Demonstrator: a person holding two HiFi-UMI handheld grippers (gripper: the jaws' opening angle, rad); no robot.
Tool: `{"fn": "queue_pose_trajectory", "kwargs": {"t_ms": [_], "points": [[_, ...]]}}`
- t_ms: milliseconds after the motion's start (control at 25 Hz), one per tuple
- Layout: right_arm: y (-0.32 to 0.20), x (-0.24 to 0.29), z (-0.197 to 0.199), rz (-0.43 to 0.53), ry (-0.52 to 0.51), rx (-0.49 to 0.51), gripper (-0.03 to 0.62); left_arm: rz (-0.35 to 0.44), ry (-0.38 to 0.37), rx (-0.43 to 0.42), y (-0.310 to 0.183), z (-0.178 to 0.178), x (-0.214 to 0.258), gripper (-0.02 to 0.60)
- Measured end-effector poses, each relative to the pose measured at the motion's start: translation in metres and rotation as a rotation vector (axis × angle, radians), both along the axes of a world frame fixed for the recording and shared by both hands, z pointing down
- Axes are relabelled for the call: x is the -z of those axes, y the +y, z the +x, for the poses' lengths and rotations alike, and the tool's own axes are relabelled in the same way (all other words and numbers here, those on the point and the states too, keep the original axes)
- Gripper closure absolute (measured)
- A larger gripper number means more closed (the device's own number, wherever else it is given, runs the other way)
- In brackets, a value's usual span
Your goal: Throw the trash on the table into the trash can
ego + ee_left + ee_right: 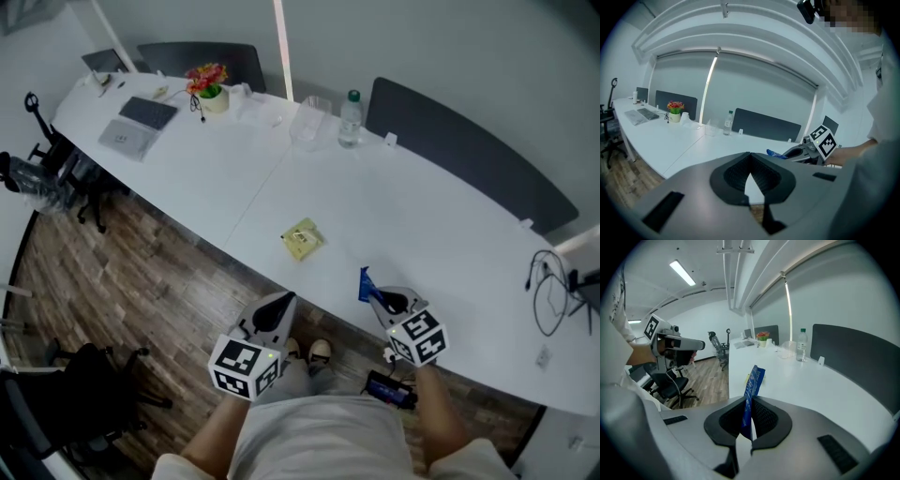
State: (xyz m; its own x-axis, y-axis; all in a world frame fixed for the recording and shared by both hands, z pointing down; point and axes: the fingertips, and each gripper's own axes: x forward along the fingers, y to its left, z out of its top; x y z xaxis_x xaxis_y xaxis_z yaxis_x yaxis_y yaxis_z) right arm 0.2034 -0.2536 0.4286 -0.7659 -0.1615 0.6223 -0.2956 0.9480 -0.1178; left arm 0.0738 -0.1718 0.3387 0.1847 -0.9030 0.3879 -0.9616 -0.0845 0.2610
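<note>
My right gripper (382,298) hovers over the near edge of the white table (431,234), shut on a blue wrapper (365,284) that sticks up between its pads (761,416). The same blue wrapper (752,390) stands upright in the right gripper view. A yellow wrapper (302,240) lies flat on the table, ahead and to the left. My left gripper (281,302) hangs off the table edge above the wooden floor, shut and empty; its jaws meet at the tips (750,157). No trash can is in view.
At the table's far side stand a water bottle (350,119), a clear cup (312,117), a pot of flowers (208,84) and a laptop (141,122). Dark dividers (469,150) line the back edge. Office chairs (56,169) stand at the left, cables (548,281) lie at the right.
</note>
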Motion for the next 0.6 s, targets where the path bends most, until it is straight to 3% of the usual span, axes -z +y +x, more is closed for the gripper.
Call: {"fn": "queue_pose_trajectory", "kwargs": {"t_ms": [240, 600], "points": [[0.021, 0.006, -0.032, 0.018, 0.012, 0.130, 0.557, 0.010, -0.021, 0.129, 0.038, -0.035, 0.008, 0.581], [0.097, 0.012, -0.133, 0.018, -0.018, 0.375, 0.557, 0.005, -0.050, 0.396, 0.148, -0.111, 0.017, 0.581]]}}
